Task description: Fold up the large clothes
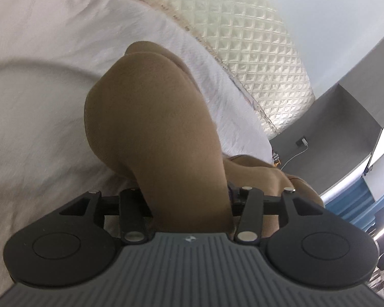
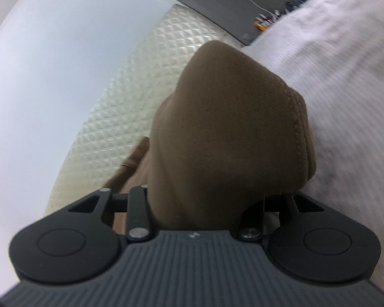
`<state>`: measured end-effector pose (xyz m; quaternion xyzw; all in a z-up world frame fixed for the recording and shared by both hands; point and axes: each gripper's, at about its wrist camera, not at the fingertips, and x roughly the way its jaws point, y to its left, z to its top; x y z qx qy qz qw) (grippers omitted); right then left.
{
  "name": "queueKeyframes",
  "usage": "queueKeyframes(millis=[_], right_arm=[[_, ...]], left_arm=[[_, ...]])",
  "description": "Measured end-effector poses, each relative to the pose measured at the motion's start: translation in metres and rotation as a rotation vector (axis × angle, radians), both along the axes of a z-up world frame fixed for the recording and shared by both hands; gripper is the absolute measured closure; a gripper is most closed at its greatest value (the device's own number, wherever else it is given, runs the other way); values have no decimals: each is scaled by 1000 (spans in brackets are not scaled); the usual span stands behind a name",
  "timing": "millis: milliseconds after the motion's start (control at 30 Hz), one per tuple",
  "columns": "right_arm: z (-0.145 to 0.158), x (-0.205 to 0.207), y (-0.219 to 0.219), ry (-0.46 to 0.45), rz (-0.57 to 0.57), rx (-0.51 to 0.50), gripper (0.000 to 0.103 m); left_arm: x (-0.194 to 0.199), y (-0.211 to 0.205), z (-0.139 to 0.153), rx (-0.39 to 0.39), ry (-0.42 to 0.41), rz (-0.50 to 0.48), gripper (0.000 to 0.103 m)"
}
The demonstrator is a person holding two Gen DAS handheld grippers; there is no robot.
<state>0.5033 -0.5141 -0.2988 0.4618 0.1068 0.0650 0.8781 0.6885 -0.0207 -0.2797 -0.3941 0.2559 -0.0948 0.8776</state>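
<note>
While one brown garment (image 1: pixel 153 117) drapes over both grippers, their fingers stay hidden, grip impossible to tell.

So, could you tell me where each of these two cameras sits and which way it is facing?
Left wrist: sits on the left gripper, looking along its fingers at bunched brown garment over a white bedsheet; only the gripper's black body shows.
Right wrist: sits on the right gripper, facing the same brown cloth, with its hem in view; only the gripper shows.
Shared: garment, bedsheet, quilted headboard, grey wall.
</note>
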Motion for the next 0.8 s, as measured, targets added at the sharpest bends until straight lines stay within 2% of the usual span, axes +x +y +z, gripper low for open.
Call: queueKeyframes(millis=[67,200,300,400,433,500,600,700,800], right_arm=[[-7,-10,4,33,-13,19,55],[-23,-23,7,76,-22,85,49],[-25,-19,3,95,-31,120,42],[-20,-21,3,153,-57,147,36],[-19,-27,4,168,-60,154,36],[-15,-37,5,206,-76,166,36],[-3,-61,9,271,-115,134,35],[18,-86,11,300,-133,81,34],[50,-112,19,270,-133,9,35]], left_arm=[[-5,6,-11,-48,31,14,43],[-13,9,-17,-47,31,18,40],[-11,11,-7,-39,85,4,37],[-11,13,8,-19,148,-29,31],[-14,14,13,-1,164,-38,30],[-20,13,24,89,203,-50,27],[-34,17,44,182,231,-64,27],[-54,18,73,260,217,-73,27],[-76,14,116,318,175,-87,27]])
